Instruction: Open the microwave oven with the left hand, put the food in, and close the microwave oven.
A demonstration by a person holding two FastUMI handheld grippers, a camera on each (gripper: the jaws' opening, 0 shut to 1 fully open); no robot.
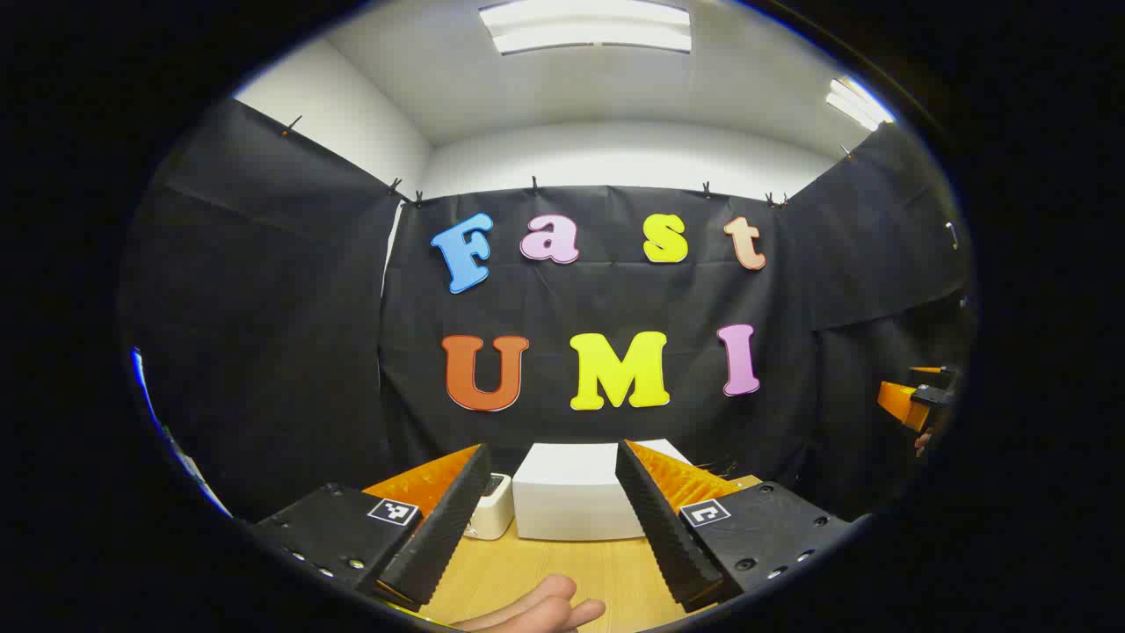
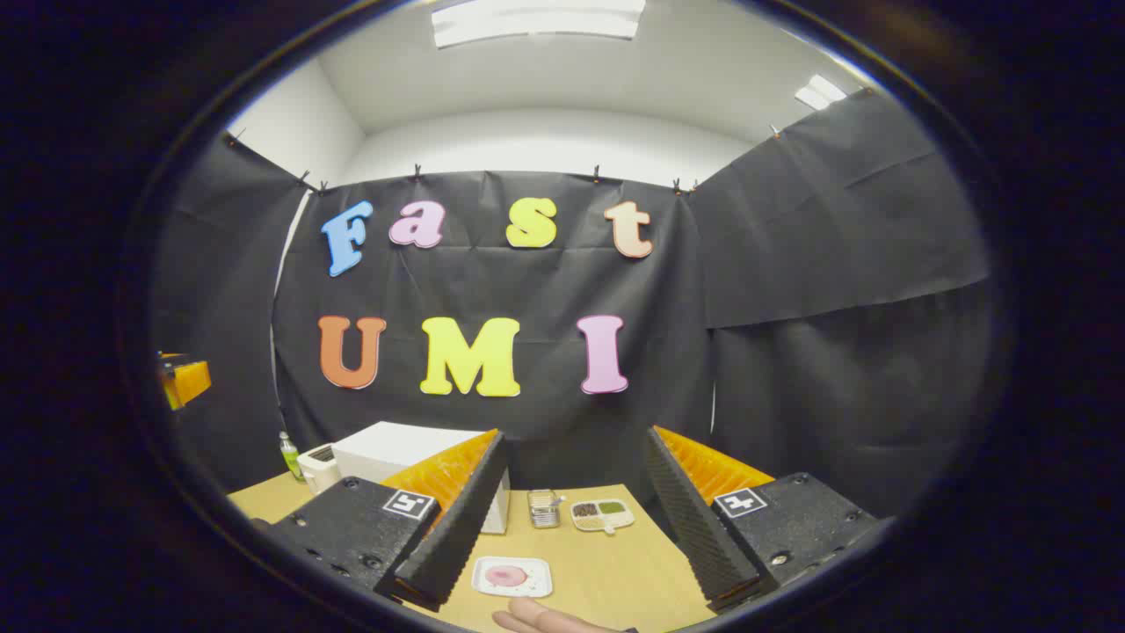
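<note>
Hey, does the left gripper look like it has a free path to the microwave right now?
Probably yes. The left gripper is open and holds nothing, and the white microwave sits straight ahead between its fingers, with bare wooden table in between.

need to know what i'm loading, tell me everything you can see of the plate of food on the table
The plate is small, white and roughly square with rounded corners, lying flat on the wooden table. On its middle sits a round pinkish piece of food; what it is cannot be told. The plate lies near the table's front edge, between the fingers of the right gripper as seen in the right gripper view. Nothing grips it, and fingertips of a hand show just below it.
</note>
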